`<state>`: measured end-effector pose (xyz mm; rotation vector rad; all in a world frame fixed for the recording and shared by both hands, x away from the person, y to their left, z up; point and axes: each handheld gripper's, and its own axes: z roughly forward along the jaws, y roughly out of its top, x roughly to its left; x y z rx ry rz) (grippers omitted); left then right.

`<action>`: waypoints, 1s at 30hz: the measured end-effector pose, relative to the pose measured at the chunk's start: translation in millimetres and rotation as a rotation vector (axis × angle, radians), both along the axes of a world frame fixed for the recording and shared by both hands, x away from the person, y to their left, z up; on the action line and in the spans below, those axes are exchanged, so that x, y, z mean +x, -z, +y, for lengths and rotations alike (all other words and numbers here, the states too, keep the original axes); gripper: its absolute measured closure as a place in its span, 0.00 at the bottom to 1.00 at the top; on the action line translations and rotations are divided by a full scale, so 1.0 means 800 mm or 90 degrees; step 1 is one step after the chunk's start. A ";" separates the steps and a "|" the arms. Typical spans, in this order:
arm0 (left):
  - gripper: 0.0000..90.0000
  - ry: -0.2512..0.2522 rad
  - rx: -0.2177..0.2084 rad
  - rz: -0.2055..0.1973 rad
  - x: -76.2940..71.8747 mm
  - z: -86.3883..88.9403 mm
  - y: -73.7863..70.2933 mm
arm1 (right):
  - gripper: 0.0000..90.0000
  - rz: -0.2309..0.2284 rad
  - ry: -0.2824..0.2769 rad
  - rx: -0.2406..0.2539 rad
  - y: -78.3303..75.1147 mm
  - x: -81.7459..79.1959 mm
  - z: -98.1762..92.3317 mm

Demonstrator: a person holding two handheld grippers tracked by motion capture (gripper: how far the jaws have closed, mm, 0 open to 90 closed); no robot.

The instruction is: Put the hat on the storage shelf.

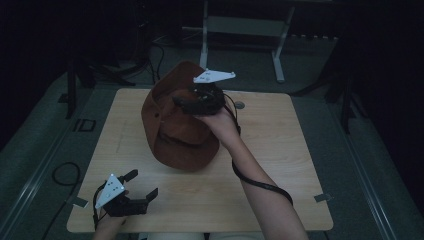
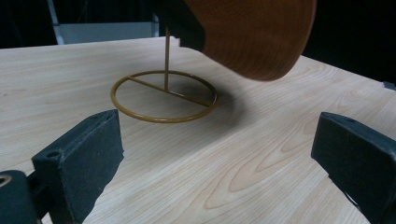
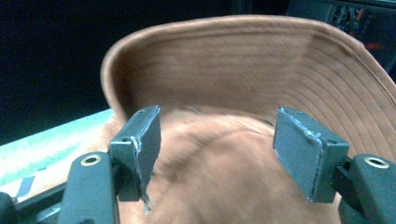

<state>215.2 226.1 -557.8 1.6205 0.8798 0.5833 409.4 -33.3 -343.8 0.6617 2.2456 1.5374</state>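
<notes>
**A:** High view — the brown hat [image 1: 175, 125] sits over the middle of the wooden table [image 1: 280, 165], one side of its brim curled up. The right gripper [image 1: 186, 103] is over the crown, the hand behind it.

**B:** And the right gripper view gets in close: both jaws spread wide, crown fabric behind the gap, nothing pinched, the upturned brim [image 3: 233, 56] arching behind them. Can't tell whether the pads touch the cloth.

**A:** The left gripper [image 1: 143, 184] is down at the near left edge, well apart from the hat.

**B:** Its own view gives us what the high view hides — a gold wire stand [image 2: 164, 95], a ring base flat on the wood with a thin post rising under the hat. Hat's off the tabletop, then. Left jaws wide apart, bare wood between them.
</notes>
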 end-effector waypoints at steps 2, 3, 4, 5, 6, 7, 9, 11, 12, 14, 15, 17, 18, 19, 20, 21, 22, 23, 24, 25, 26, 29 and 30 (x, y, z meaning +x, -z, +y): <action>0.03 -0.001 0.001 -0.001 0.000 0.000 0.000 | 0.33 0.000 0.006 0.003 0.002 -0.001 -0.011; 0.03 -0.001 0.002 -0.001 0.000 0.000 0.000 | 0.32 0.000 0.012 0.003 0.003 -0.001 -0.016; 0.03 -0.002 0.002 0.000 0.001 0.000 0.000 | 0.30 0.003 0.011 0.011 0.004 -0.001 -0.022; 0.03 -0.003 0.001 0.001 0.001 0.000 0.001 | 0.29 0.006 0.008 0.023 0.006 -0.002 -0.029; 0.03 -0.003 0.003 0.001 0.001 0.000 0.001 | 0.28 0.012 0.013 0.029 0.007 -0.002 -0.035; 0.03 -0.002 0.004 0.002 0.001 0.000 0.001 | 0.24 0.021 0.012 0.038 0.008 -0.002 -0.041; 0.03 -0.004 0.008 0.000 0.002 -0.001 0.001 | 0.18 0.030 -0.009 0.050 0.012 -0.005 -0.052; 0.03 -0.004 0.010 -0.001 0.003 -0.001 0.002 | 0.17 0.030 -0.013 0.061 0.018 -0.012 -0.063; 0.03 -0.003 0.012 0.000 0.003 -0.002 0.002 | 0.16 0.034 -0.017 0.063 0.020 -0.014 -0.067; 0.03 -0.003 0.017 0.001 0.003 -0.003 0.003 | 0.15 0.026 -0.016 0.047 0.026 -0.018 -0.074; 0.03 -0.002 0.019 0.002 0.003 -0.004 0.003 | 0.15 0.017 -0.012 0.034 0.029 -0.021 -0.077; 0.03 -0.002 0.018 0.001 0.004 -0.005 0.003 | 0.15 0.012 -0.011 0.023 0.036 -0.024 -0.086; 0.03 -0.002 0.020 0.000 0.003 -0.006 0.004 | 0.15 0.006 -0.010 0.020 0.040 -0.025 -0.090; 0.03 -0.001 0.021 -0.001 0.003 -0.006 0.004 | 0.15 0.001 -0.004 0.014 0.043 -0.026 -0.094; 0.03 0.000 0.023 0.000 0.003 -0.007 0.004 | 0.15 0.000 0.000 0.008 0.047 -0.028 -0.099; 0.03 0.001 0.025 0.001 0.003 -0.008 0.005 | 0.15 0.001 0.003 0.002 0.050 -0.029 -0.103; 0.03 0.001 0.027 0.000 0.004 -0.008 0.006 | 0.15 -0.001 0.006 -0.005 0.054 -0.030 -0.107; 0.03 0.001 0.027 0.000 0.004 -0.008 0.006 | 0.15 -0.001 0.006 -0.005 0.054 -0.030 -0.107; 0.03 0.004 0.031 0.006 0.004 -0.008 0.007 | 0.15 0.003 0.008 -0.011 0.062 -0.033 -0.117; 0.03 0.008 0.031 0.007 0.005 -0.009 0.008 | 0.15 0.003 0.008 -0.013 0.065 -0.035 -0.120; 0.03 0.008 0.035 0.009 0.004 -0.010 0.009 | 0.15 0.006 0.011 -0.013 0.069 -0.037 -0.124; 0.03 0.007 0.039 0.010 0.004 -0.010 0.010 | 0.15 0.006 0.016 -0.009 0.079 -0.042 -0.132; 0.03 0.006 0.035 0.015 0.005 -0.009 0.011 | 0.15 0.009 0.020 -0.010 0.083 -0.044 -0.136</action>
